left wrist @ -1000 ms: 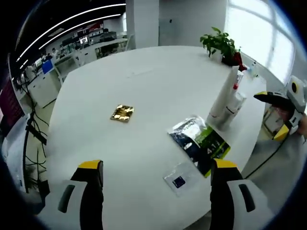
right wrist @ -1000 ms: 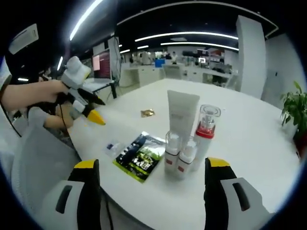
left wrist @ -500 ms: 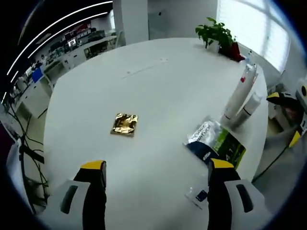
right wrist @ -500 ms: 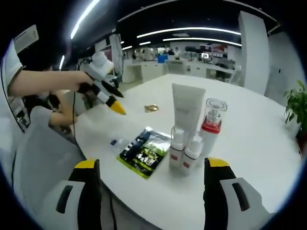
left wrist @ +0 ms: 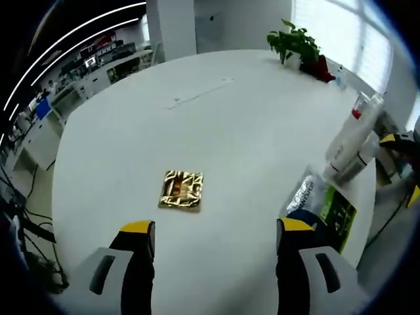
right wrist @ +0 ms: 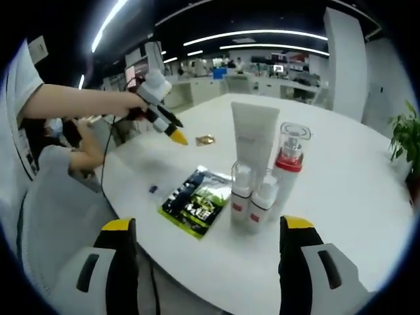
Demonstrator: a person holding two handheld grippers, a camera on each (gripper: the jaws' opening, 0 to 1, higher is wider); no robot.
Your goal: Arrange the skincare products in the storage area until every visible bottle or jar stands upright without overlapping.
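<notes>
Since a second ago, the left tongs [left wrist: 211, 236] had pushed out over the desk [left wrist: 223, 111], so we saw the gold sachet [left wrist: 182, 190] nearer, just ahead of their wide-open, empty jaws. From the right gripper view we saw those left tongs [right wrist: 176, 135] held out by a hand [right wrist: 128, 105], their yellow tips close above the sachet [right wrist: 205, 140].

We found the skincare products bunched near the desk edge, all upright: a tall white tube [right wrist: 251, 144], a clear-capped pump bottle [right wrist: 290, 167] with a red collar, and two small white bottles [right wrist: 251, 200] with red bands, touching or nearly so. A green and black pouch [right wrist: 196, 203] lay flat just beside them, and a tiny dark packet [right wrist: 153, 189] sat apart near the edge.

In the left gripper view the bottles [left wrist: 351, 141] looked stretched and blurred at the margin, and we could not tell them apart; the pouch [left wrist: 325, 207] was partly behind the right jaw. A plant [left wrist: 295, 42] stood at the far side.

The right tongs [right wrist: 205, 244] hung wide apart, holding nothing, short of the bottles.
</notes>
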